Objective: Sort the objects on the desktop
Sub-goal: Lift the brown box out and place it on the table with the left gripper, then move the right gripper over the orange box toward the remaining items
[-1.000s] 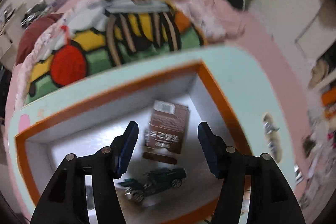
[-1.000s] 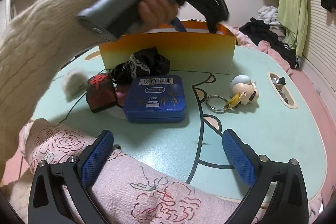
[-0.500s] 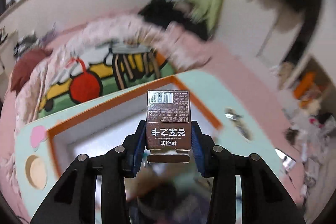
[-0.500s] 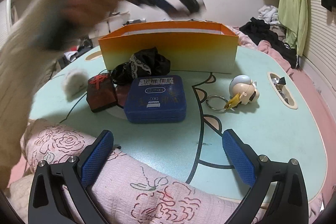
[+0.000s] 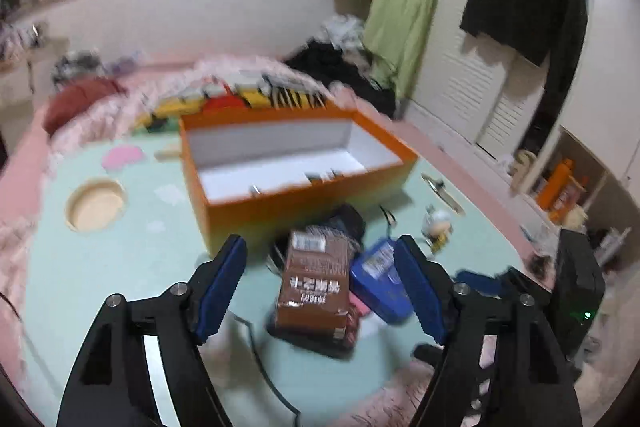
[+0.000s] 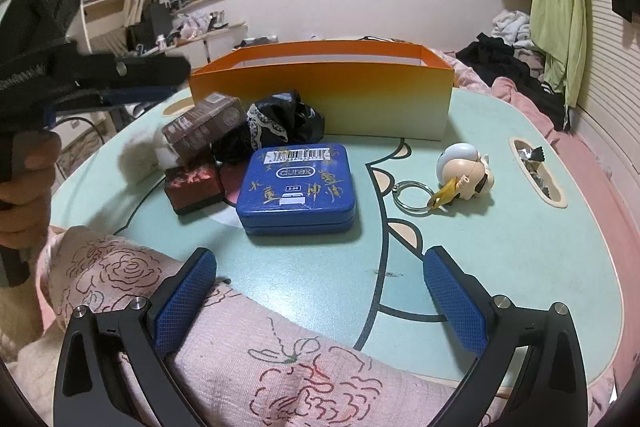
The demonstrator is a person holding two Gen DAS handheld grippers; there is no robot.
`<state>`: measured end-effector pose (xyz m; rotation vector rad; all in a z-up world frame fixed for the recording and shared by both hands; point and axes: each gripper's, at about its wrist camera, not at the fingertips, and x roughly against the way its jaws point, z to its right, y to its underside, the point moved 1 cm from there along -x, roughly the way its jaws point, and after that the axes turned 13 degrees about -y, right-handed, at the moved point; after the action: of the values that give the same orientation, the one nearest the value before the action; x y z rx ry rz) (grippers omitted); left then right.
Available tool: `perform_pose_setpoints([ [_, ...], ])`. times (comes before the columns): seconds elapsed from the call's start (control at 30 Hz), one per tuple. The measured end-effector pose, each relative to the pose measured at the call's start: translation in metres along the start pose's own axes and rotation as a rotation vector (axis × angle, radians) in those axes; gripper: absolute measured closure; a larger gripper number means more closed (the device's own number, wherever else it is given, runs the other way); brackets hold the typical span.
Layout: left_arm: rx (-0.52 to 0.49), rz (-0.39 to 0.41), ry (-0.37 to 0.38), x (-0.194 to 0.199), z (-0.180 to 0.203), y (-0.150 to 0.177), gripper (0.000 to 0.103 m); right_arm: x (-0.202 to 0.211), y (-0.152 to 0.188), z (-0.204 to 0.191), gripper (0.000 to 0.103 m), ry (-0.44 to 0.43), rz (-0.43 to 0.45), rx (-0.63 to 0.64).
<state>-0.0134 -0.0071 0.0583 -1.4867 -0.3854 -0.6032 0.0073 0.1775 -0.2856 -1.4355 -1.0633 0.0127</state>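
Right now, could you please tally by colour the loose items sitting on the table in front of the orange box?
Brown: 1, the brown printed carton
Red: 1, the red-topped black block
Blue: 1, the blue rectangular tin
Black: 1, the crumpled black lace-trimmed cloth
White: 2, the fluffy white pompom and the white round-headed figurine keychain
Total: 6

Dim indoor light, soft shadows, heavy fisheye bending with dark corners; the left-wrist view is motion-blurred.
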Motion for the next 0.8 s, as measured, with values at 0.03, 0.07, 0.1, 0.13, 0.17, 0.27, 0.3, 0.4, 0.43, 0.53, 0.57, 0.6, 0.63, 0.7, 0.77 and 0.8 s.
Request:
perform_pose_setpoints([
  [0.03, -0.011, 0.029, -0.027, 0.007, 0.001, 0.000, 0.027, 0.000, 0.000, -0.001, 0.000, -0.001, 0.000, 0.000],
  [0.07, -0.015, 0.046, -0.037, 0.013, -0.001, 0.001, 0.027, 0.000, 0.000, 0.000, 0.000, 0.000, 0.000, 0.000],
  [0.1, -0.019, 0.056, -0.041, 0.019, -0.002, 0.003, 0.026, 0.000, 0.000, 0.001, 0.000, 0.000, 0.000, 0.000],
  [0.13, -0.029, 0.056, -0.045, 0.027, -0.005, 0.005, 0.026, 0.000, 0.000, 0.000, 0.000, 0.000, 0.000, 0.000],
  [0.17, -0.045, 0.049, -0.054, 0.031, -0.007, 0.008, 0.026, 0.000, 0.000, 0.001, 0.000, 0.000, 0.000, 0.000],
  [0.27, -0.146, 0.033, -0.159, 0.049, -0.018, 0.028, 0.022, 0.000, 0.000, 0.001, 0.000, 0.000, 0.000, 0.000],
  [0.3, -0.177, 0.043, -0.225, 0.054, -0.023, 0.037, 0.021, 0.000, 0.000, 0.000, 0.000, -0.001, 0.001, 0.000],
  [0.4, -0.180, -0.017, -0.305, 0.053, -0.045, 0.067, 0.021, 0.000, 0.000, 0.002, 0.000, 0.000, 0.000, 0.001],
  [0.43, -0.167, -0.052, -0.282, 0.047, -0.049, 0.073, 0.021, 0.000, 0.000, 0.002, 0.000, 0.000, 0.000, 0.001],
  [0.53, -0.137, -0.138, -0.238, 0.019, -0.045, 0.091, 0.017, 0.000, 0.001, 0.002, 0.000, 0.000, 0.000, 0.001],
  [0.57, -0.128, -0.106, -0.236, 0.017, -0.039, 0.093, 0.016, 0.000, 0.001, 0.002, 0.000, 0.001, -0.002, 0.001],
  [0.6, -0.123, -0.085, -0.239, 0.014, -0.033, 0.094, 0.015, 0.000, 0.001, 0.002, 0.000, 0.001, 0.001, 0.002],
  [0.63, -0.115, -0.074, -0.233, 0.012, -0.027, 0.093, 0.015, 0.000, 0.001, 0.002, 0.000, 0.000, 0.001, 0.001],
  [0.7, -0.099, -0.068, -0.239, 0.007, -0.019, 0.089, 0.014, 0.001, 0.001, 0.003, 0.000, 0.000, 0.001, 0.001],
  [0.77, -0.092, -0.065, -0.262, 0.004, -0.012, 0.088, 0.012, 0.001, 0.001, 0.003, 0.000, 0.001, 0.001, 0.002],
  [0.8, -0.087, -0.062, -0.264, 0.001, -0.011, 0.086, 0.012, 0.001, 0.001, 0.003, 0.000, 0.001, 0.001, 0.001],
])
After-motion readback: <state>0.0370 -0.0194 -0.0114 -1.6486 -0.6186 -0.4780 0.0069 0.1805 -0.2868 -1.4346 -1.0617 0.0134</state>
